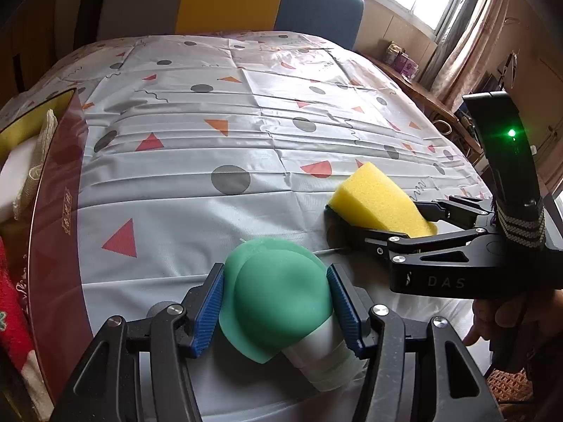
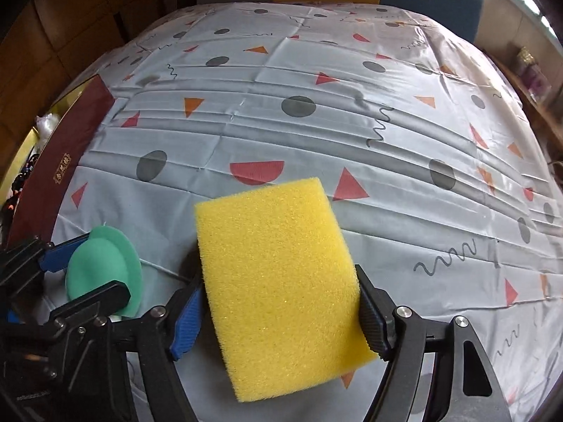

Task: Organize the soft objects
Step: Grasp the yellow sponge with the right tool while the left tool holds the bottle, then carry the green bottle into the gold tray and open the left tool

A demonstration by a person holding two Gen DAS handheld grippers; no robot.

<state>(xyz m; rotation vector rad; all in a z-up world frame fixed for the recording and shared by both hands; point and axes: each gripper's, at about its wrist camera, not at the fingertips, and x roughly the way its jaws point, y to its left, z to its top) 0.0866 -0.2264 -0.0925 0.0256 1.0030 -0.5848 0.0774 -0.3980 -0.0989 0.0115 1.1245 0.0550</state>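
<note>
My left gripper is shut on a soft green silicone cap with a white neck, held just above the patterned tablecloth. My right gripper is shut on a yellow sponge, held above the cloth. The right gripper with the sponge shows at the right of the left wrist view. The left gripper with the green cap shows at the lower left of the right wrist view.
A dark red box stands at the table's left edge and holds soft items, among them a white foam block and a red cloth. It also shows in the right wrist view. A striped seat back stands beyond the table.
</note>
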